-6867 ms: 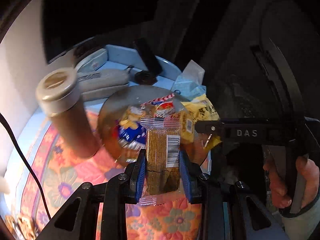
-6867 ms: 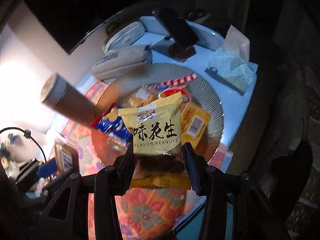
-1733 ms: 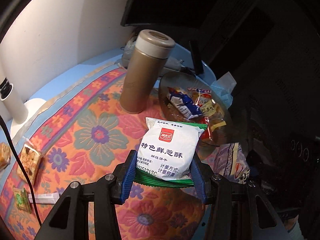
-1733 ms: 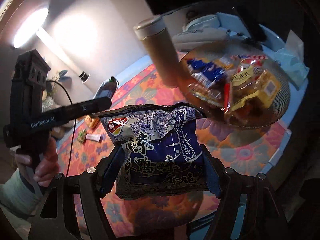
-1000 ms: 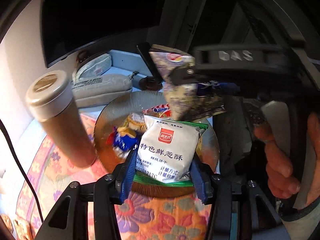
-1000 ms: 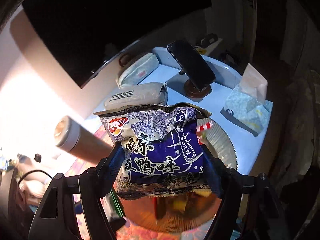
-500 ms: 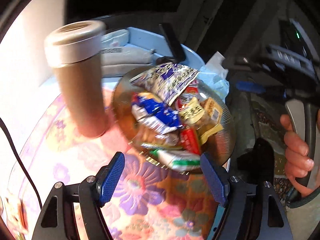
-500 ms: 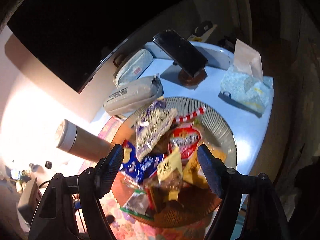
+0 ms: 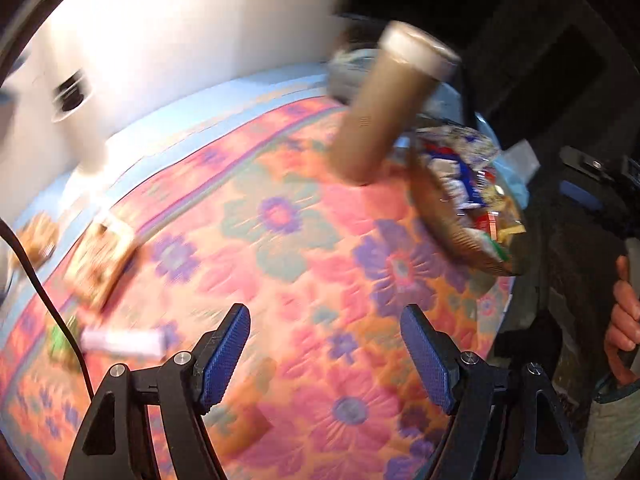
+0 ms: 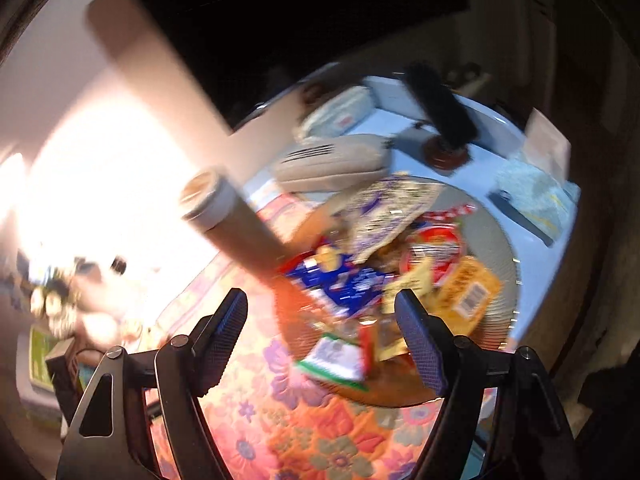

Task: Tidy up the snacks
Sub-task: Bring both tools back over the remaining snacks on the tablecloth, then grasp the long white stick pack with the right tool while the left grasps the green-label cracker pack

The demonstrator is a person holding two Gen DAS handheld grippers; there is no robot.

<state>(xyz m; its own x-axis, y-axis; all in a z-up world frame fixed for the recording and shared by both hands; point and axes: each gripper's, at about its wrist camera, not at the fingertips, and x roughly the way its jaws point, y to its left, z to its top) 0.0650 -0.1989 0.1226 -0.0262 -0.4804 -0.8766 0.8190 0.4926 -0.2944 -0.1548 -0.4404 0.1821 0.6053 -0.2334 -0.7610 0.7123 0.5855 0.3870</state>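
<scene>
My left gripper [image 9: 326, 350] is open and empty above the floral cloth [image 9: 280, 264]. The ribbed plate [image 9: 444, 232] piled with snack packets sits at the right of that view. Loose snacks lie at the left: a brown biscuit pack [image 9: 100, 260], a white wrapped bar [image 9: 124, 342] and a small green packet [image 9: 60, 340]. My right gripper [image 10: 322, 340] is open and empty above the plate [image 10: 496, 248]. On the plate lie the purple chips bag [image 10: 384, 212], a blue packet [image 10: 344, 284], a white and green pack [image 10: 336, 360] and a yellow pack [image 10: 464, 292].
A tan thermos [image 9: 384, 104] stands beside the plate, also in the right wrist view [image 10: 236, 232]. Behind the plate are two pencil cases [image 10: 332, 160], a phone on a stand [image 10: 440, 112] and a tissue pack [image 10: 532, 192]. A black cable [image 9: 40, 280] crosses the left edge. Both views are blurred.
The left gripper has swung left, away from the plate, toward the loose snacks on the cloth. The right gripper has drawn back slightly and turned left. Both stay open after dropping their packs.
</scene>
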